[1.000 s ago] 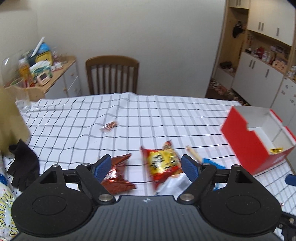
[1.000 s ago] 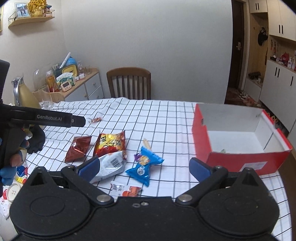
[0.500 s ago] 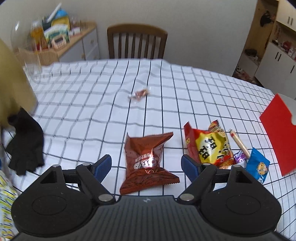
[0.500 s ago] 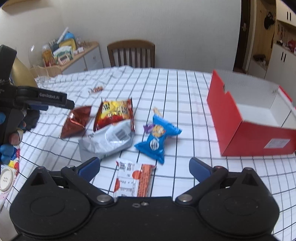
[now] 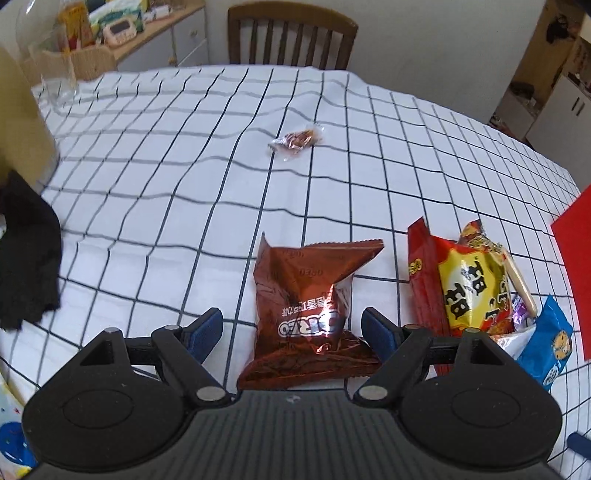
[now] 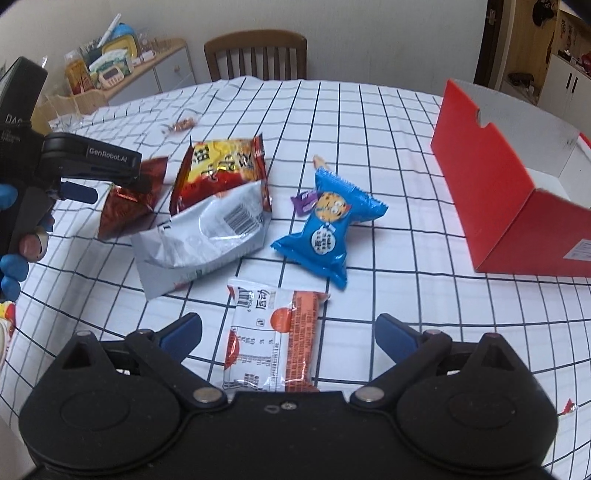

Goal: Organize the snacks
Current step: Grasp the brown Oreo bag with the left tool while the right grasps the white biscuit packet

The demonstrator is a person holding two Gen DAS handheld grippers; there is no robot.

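Note:
A brown Oreo bag (image 5: 310,306) lies flat on the checked tablecloth, and my left gripper (image 5: 291,328) hangs open just over its near end, a finger on each side without touching it. To its right are a red-and-yellow snack bag (image 5: 469,280) and a blue cookie pack (image 5: 550,343). My right gripper (image 6: 290,328) is open above a white-and-orange packet (image 6: 273,343), which lies between its fingers. Beyond that are a silver bag (image 6: 207,232), the blue cookie pack (image 6: 328,225) and a small purple candy (image 6: 303,201). An open red box (image 6: 517,184) stands at the right.
A small wrapped candy (image 5: 297,139) lies alone toward the far side of the table. A black glove (image 5: 26,258) and a glass (image 5: 59,77) are at the left. A wooden chair (image 5: 291,33) stands behind the table, beside a cluttered sideboard (image 6: 122,70).
Both grippers have come down toward the table and tilted further downward. The left now straddles the brown bag. The right now has the white-and-orange packet between its fingers. Neither has changed its opening.

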